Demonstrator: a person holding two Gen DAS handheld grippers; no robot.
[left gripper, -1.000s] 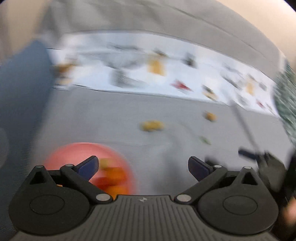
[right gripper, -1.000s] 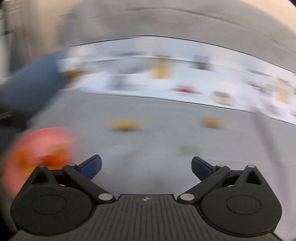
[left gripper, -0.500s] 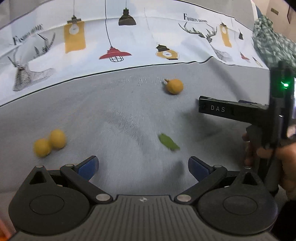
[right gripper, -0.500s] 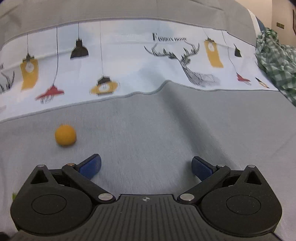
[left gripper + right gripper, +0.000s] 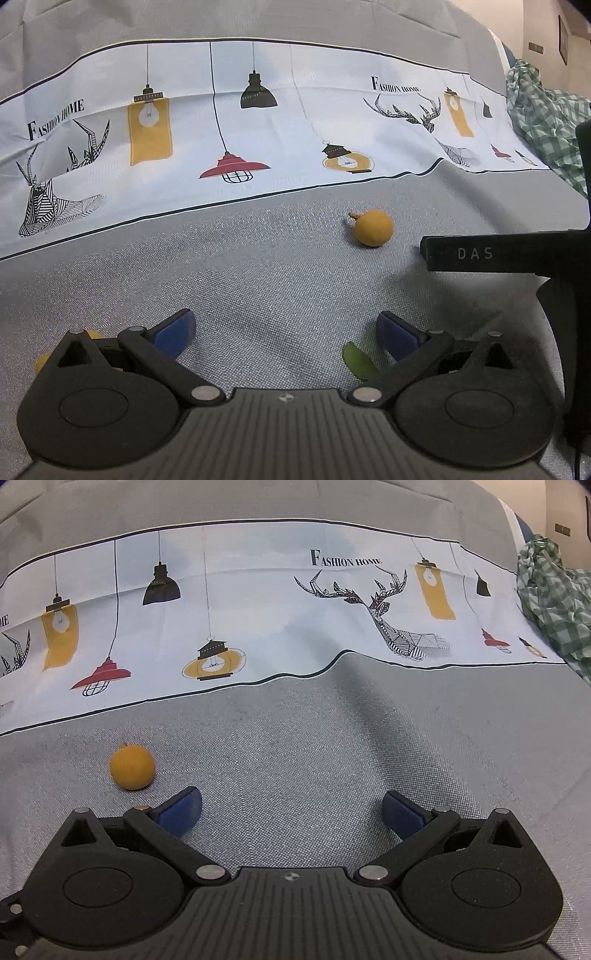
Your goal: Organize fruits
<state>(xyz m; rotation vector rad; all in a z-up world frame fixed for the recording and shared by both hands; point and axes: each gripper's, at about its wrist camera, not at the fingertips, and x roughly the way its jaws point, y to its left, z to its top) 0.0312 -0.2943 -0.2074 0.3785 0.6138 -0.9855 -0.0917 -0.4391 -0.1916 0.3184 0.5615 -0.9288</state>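
— Orange fruit (image 5: 132, 767) lies alone on the grey cloth (image 5: 332, 746), just left of the right gripper (image 5: 290, 809). Both tools are spread and hold nothing?

— Yes, the left gripper (image 5: 284, 330) too. I would centre the fingers around the fruit and close gently, because it may roll.

Round orange fruit (image 5: 373, 228), stem up-left, lying alone on grey cloth (image 5: 277, 273).
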